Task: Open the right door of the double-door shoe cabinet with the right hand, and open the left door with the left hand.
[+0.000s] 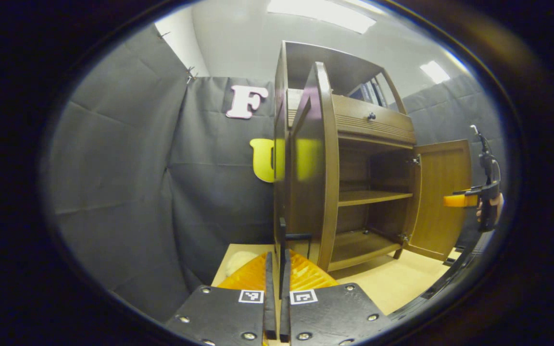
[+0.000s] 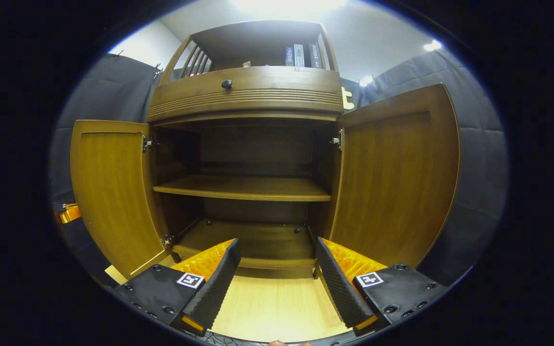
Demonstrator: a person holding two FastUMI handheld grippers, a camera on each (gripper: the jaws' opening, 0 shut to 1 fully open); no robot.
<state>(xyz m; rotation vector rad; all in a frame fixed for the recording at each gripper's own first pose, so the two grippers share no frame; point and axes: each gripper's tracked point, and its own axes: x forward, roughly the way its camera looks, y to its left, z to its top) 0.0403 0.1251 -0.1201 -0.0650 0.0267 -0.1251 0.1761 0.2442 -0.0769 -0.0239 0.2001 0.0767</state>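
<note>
Shoe cabinet (image 2: 245,96) stands on a light wood surface (image 2: 277,307), both doors swung out; left door (image 2: 113,192) and right door (image 2: 397,178) wide open in the right gripper view, inner shelf (image 2: 243,187) bare; drawer knob (image 2: 227,84) above, books (image 2: 298,55) on the top shelf. Right gripper (image 2: 277,283) spread wide, holding nothing, pointed at the cabinet opening. Left gripper (image 1: 277,293) pressed together on the thin dark handle (image 1: 283,235) at the left door's (image 1: 313,163) edge — door seen edge-on, close; right door (image 1: 443,197) open further off, with a hand (image 1: 491,206) holding the other gripper beside it.
</note>
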